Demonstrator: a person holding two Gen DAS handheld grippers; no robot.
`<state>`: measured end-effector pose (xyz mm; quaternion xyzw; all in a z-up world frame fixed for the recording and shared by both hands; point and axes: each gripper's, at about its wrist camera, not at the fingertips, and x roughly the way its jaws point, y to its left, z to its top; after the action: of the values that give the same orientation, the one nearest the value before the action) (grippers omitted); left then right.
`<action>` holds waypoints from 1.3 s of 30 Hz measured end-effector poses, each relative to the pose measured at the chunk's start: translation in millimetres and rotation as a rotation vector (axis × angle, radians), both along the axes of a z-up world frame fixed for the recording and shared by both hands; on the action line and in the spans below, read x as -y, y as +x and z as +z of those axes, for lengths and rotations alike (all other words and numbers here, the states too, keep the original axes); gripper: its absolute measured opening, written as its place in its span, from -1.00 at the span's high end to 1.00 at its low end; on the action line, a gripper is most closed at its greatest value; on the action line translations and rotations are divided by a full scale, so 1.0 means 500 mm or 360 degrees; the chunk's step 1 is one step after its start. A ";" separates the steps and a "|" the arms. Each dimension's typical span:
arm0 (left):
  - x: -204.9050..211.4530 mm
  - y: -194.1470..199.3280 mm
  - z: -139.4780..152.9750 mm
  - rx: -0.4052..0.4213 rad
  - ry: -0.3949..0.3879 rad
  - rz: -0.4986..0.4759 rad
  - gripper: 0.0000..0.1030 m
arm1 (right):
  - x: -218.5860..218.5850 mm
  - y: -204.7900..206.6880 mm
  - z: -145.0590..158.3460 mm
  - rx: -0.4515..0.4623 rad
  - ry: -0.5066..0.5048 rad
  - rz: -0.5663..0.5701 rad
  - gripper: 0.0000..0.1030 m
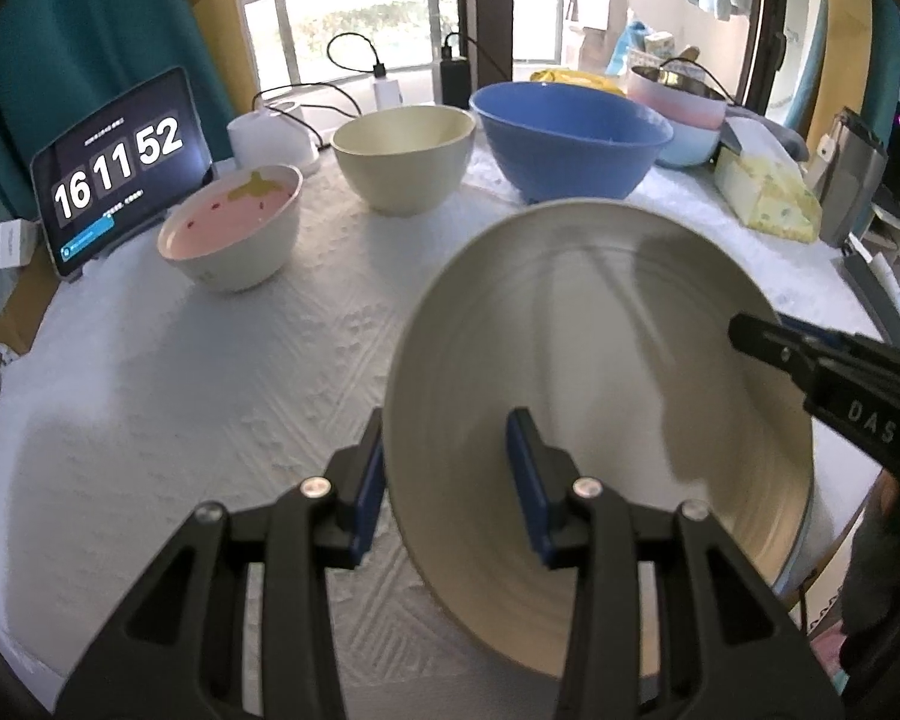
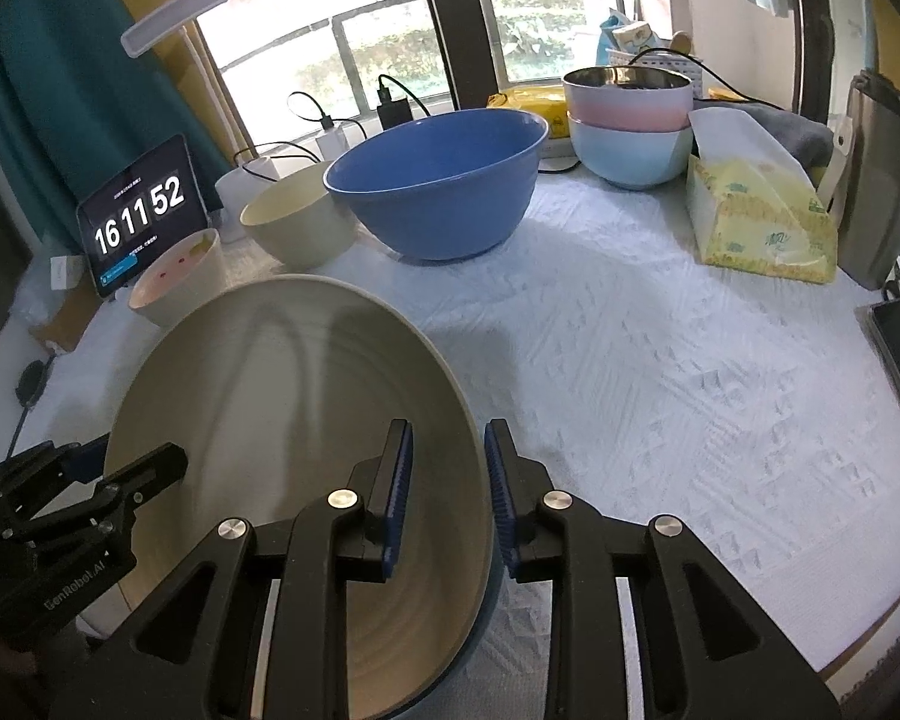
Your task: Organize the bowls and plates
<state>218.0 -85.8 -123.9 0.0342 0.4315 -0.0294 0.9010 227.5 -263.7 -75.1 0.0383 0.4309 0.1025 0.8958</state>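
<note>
Two grippers, left gripper (image 1: 444, 480) and right gripper (image 2: 447, 495), each straddle the plate (image 1: 600, 390) rim part-open, pad contact unclear; lower evenly, keeping it level.

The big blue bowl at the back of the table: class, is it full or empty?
Empty. The right wrist view looks into the big blue bowl and shows only its bare blue inner wall, with nothing inside.

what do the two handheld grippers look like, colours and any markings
Both the left gripper and the right gripper have black angular frames with triangular cutouts, silver round screw heads at the linkages, and blue finger pads, ribbed on the right gripper. White lettering shows on the sides: "GenRobot.AI" on the left one, "DAS" on the right. No cables are visible on either.
</note>
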 end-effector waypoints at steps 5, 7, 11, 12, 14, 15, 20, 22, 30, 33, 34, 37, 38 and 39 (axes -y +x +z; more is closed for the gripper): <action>-0.001 0.006 -0.005 -0.0025 -0.0003 -0.0002 0.21 | -0.001 0.001 0.000 0.0001 -0.0004 0.0001 0.45; 0.000 0.007 -0.002 -0.0017 -0.0004 -0.0007 0.21 | -0.002 0.003 -0.001 0.0001 -0.0022 -0.0006 0.41; 0.001 0.004 0.001 -0.0005 -0.0005 -0.0013 0.21 | 0.001 0.006 -0.006 -0.0022 -0.0026 -0.0006 0.40; -0.001 0.004 0.001 -0.0005 -0.0010 -0.0007 0.21 | 0.001 0.005 -0.005 -0.0020 -0.0026 -0.0005 0.40; -0.006 0.004 0.001 -0.0003 -0.0019 0.0006 0.20 | 0.002 0.004 -0.002 -0.0016 -0.0028 -0.0006 0.40; -0.008 0.003 0.002 0.0001 -0.0024 0.0013 0.20 | 0.002 0.003 -0.001 -0.0013 -0.0030 -0.0008 0.40; -0.018 -0.001 0.009 0.0021 -0.0054 0.0032 0.19 | 0.007 0.001 0.004 -0.0011 -0.0027 -0.0032 0.29; -0.024 -0.002 0.010 0.0024 -0.0080 0.0042 0.17 | 0.009 0.000 0.006 -0.0011 -0.0029 -0.0046 0.28; -0.036 0.003 -0.010 -0.0036 -0.0144 0.0066 0.12 | 0.015 0.001 -0.014 -0.0062 -0.0035 -0.0069 0.26; -0.040 0.004 -0.017 -0.0053 -0.0162 0.0078 0.12 | 0.019 0.003 -0.028 -0.0105 -0.0022 -0.0075 0.26; -0.041 0.005 -0.021 -0.0060 -0.0166 0.0083 0.12 | 0.020 0.003 -0.033 -0.0117 -0.0018 -0.0076 0.26; -0.041 0.007 -0.031 -0.0079 -0.0143 0.0085 0.12 | 0.022 0.003 -0.043 -0.0144 0.0038 -0.0052 0.16; -0.041 0.009 -0.036 -0.0096 -0.0151 0.0085 0.12 | 0.023 0.004 -0.045 -0.0148 0.0058 -0.0048 0.14; -0.042 0.010 -0.040 -0.0117 -0.0163 0.0085 0.12 | 0.022 0.004 -0.046 -0.0151 0.0067 -0.0045 0.13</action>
<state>223.2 -65.0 -144.1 -0.0246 0.4630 -0.0288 0.8855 229.5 -275.0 -98.0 0.0681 0.4700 0.0969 0.8747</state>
